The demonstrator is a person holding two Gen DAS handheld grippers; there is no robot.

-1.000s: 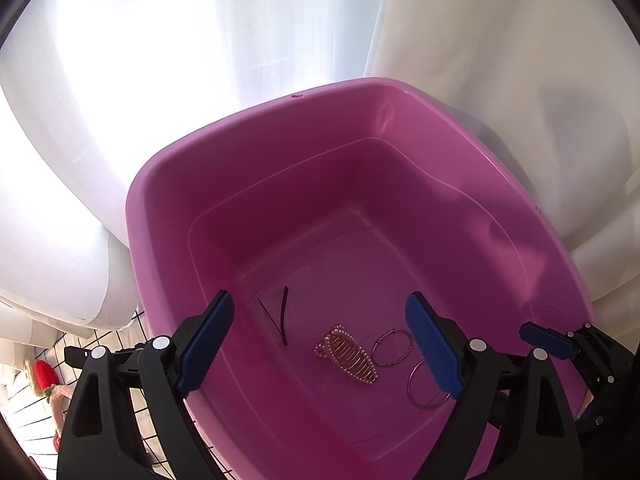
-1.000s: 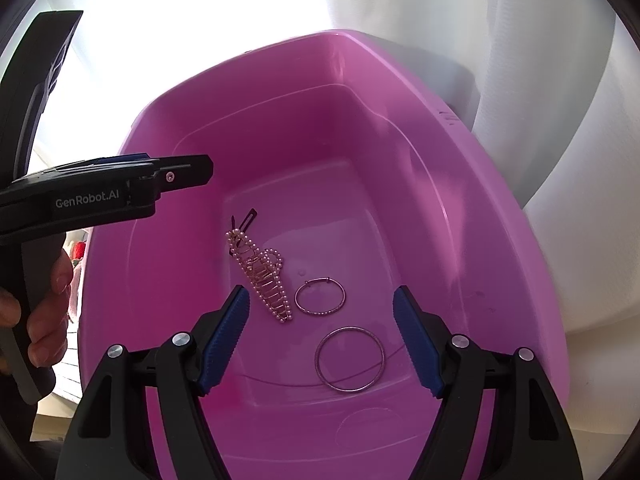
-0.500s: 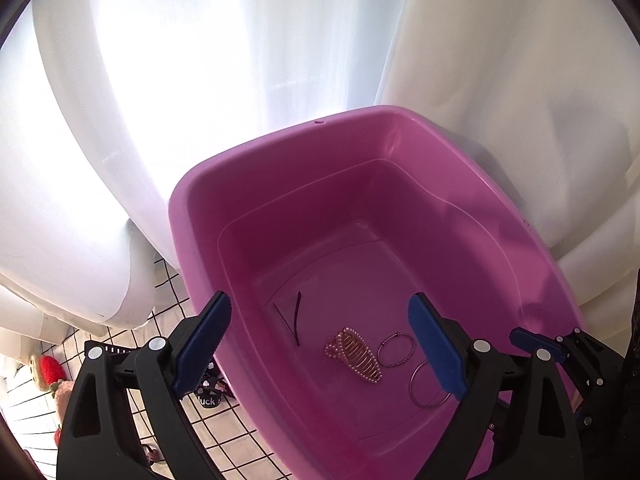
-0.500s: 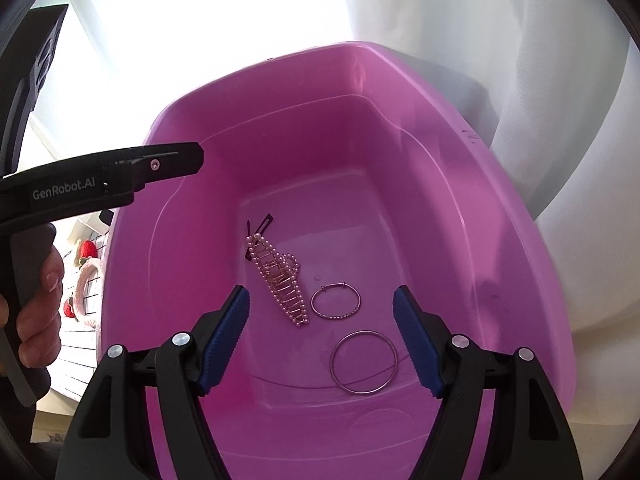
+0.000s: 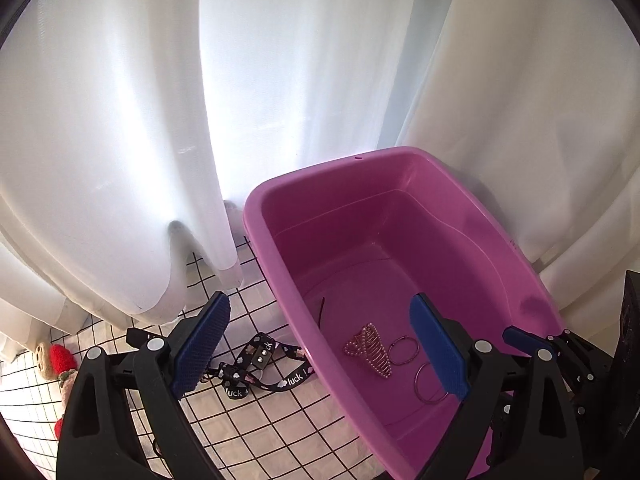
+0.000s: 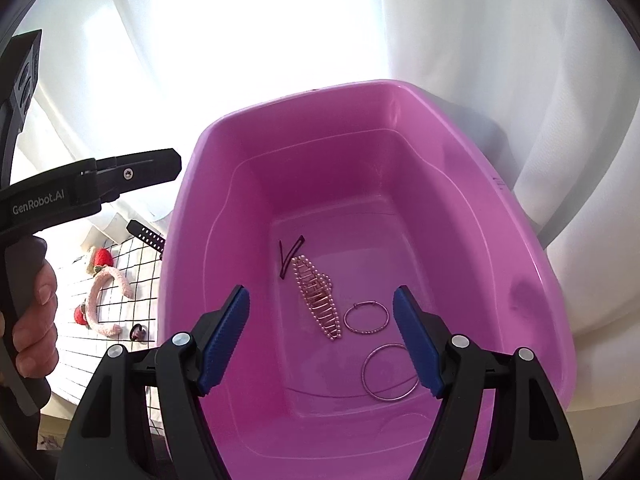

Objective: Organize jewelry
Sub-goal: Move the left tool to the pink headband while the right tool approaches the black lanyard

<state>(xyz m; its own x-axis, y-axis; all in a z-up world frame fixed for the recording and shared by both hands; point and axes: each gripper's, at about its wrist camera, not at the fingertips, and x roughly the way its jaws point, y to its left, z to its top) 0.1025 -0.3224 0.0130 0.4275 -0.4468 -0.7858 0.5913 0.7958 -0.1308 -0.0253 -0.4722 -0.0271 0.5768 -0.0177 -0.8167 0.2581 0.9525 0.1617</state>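
Note:
A pink plastic tub [image 5: 280, 264] [image 6: 192, 200] holds a pearl-trimmed rose-gold hair claw [image 5: 370, 348] [image 6: 316, 296], a dark hairpin [image 6: 290, 256] and two thin metal hoops, one small [image 6: 366, 317] and one large [image 6: 390, 372]. My left gripper [image 5: 320, 348] is open and empty, straddling the tub's near-left rim. My right gripper [image 6: 320, 338] hangs open and empty above the tub's inside, over the claw and hoops. A black printed ribbon [image 5: 260, 364] lies on the grid-patterned cloth [image 5: 256, 420] left of the tub.
White curtains [image 5: 200, 120] hang close behind and beside the tub. A pink plush headband [image 6: 104, 300] with red strawberry charms [image 6: 102, 258] and a black perforated strap [image 6: 148, 236] lie on the cloth at left. A hand [image 6: 32, 320] grips the left gripper's handle.
Both grippers have pulled back and up from the tub. The left one has swung left, bringing the grid cloth and the black ribbon into its view. Both stay open.

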